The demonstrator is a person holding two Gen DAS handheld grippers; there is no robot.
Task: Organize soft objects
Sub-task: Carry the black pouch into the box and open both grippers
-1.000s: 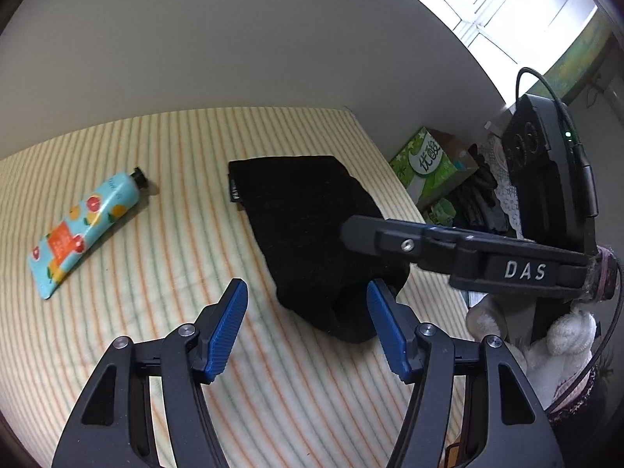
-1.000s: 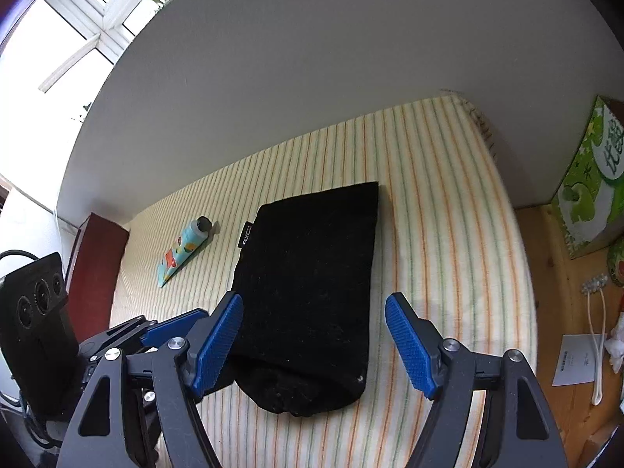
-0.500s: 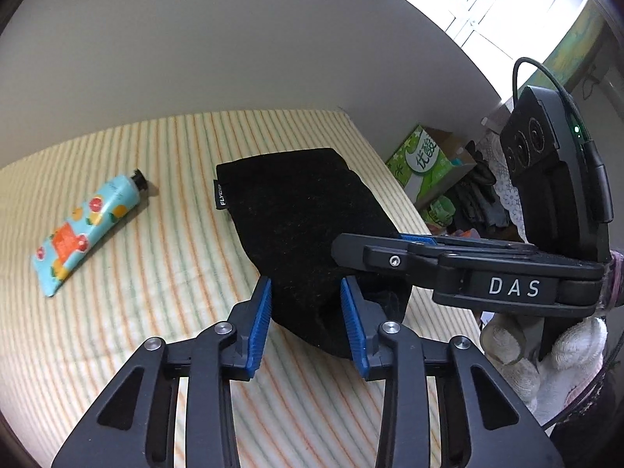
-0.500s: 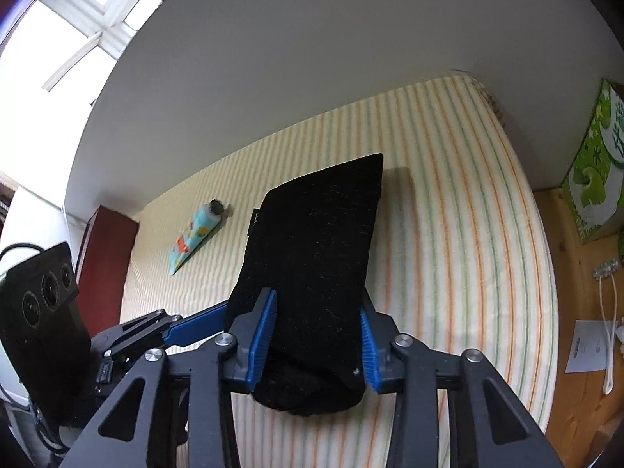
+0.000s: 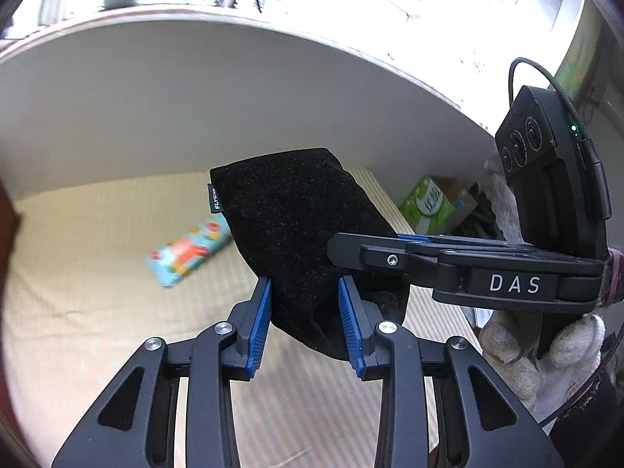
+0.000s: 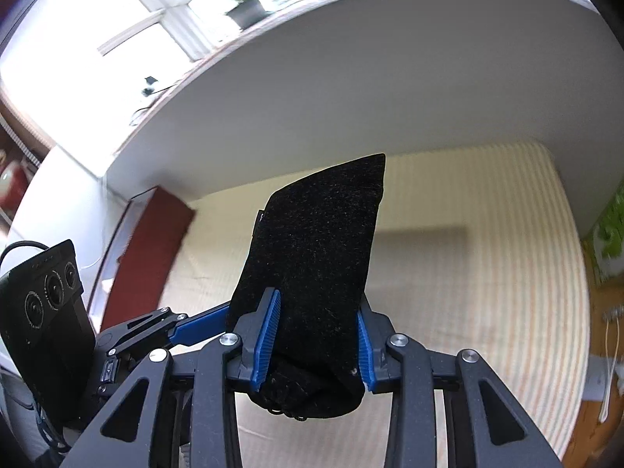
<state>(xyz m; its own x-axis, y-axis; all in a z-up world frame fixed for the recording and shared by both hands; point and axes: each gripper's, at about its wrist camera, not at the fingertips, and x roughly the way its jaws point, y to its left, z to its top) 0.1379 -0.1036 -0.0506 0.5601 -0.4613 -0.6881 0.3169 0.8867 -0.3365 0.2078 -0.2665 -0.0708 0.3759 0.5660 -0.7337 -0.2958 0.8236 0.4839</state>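
Striped cream sheet (image 5: 97, 292) covered the mattress, stripes blurred in both views. Printed teal tube (image 5: 187, 255) lay on it, its far end hidden. Plain white wall (image 5: 195, 97) ran behind the bed, with a windowsill above carrying a potted plant (image 6: 247, 9). Green tissue box (image 5: 427, 204) sat off the bed's right edge beside dark clutter. Dark red panel (image 6: 146, 257) stood at the bed's left end. White cable (image 6: 610, 370) lay on a wooden surface at right.

surface: striped mattress (image 5: 97, 241) | lying on it: colourful tube (image 5: 187, 253), partly hidden
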